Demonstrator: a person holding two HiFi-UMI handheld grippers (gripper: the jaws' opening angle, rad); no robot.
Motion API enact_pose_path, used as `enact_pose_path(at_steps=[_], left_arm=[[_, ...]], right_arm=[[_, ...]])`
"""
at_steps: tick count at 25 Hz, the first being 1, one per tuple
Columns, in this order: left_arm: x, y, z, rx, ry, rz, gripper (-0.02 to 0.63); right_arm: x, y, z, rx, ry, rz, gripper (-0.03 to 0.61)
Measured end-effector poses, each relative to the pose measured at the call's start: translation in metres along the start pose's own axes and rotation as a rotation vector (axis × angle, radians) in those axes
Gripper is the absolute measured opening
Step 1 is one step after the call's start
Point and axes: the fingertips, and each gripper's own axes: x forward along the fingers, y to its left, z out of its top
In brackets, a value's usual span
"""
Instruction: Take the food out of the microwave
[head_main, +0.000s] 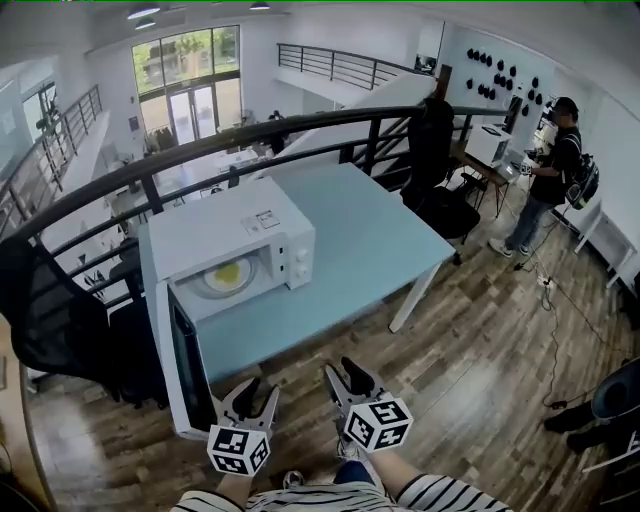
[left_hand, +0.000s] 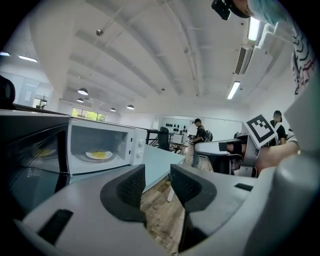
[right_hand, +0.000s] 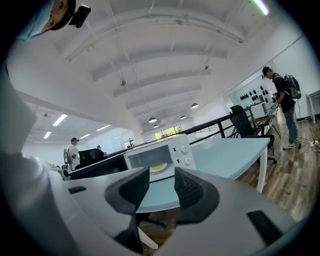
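A white microwave (head_main: 238, 232) stands on the pale blue table (head_main: 360, 235) with its door (head_main: 186, 360) swung wide open toward me. Inside, a white plate with yellow food (head_main: 228, 275) rests on the turntable; the same plate with yellow food (left_hand: 98, 155) shows in the left gripper view, and the plate with yellow food (right_hand: 159, 167) in the right gripper view. My left gripper (head_main: 257, 394) and right gripper (head_main: 345, 372) hover side by side short of the table's near edge, both open and empty. From the left gripper (left_hand: 156, 187) and the right gripper (right_hand: 161, 185) the microwave lies ahead.
A black railing (head_main: 150, 165) curves behind the table. An office chair (head_main: 435, 150) sits at the table's far right. A person (head_main: 548, 175) stands at a desk farther right. Wooden floor (head_main: 470, 360) spreads around me.
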Motion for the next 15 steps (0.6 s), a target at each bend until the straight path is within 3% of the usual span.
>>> enact_pose_path(at_steps=[15], left_arm=[[0.058,0.023,0.001,-0.096,-0.037,0.317,0.136]], right_arm=[[0.082,-0.054,0.017,-0.068,0.121,0.258,0.166]])
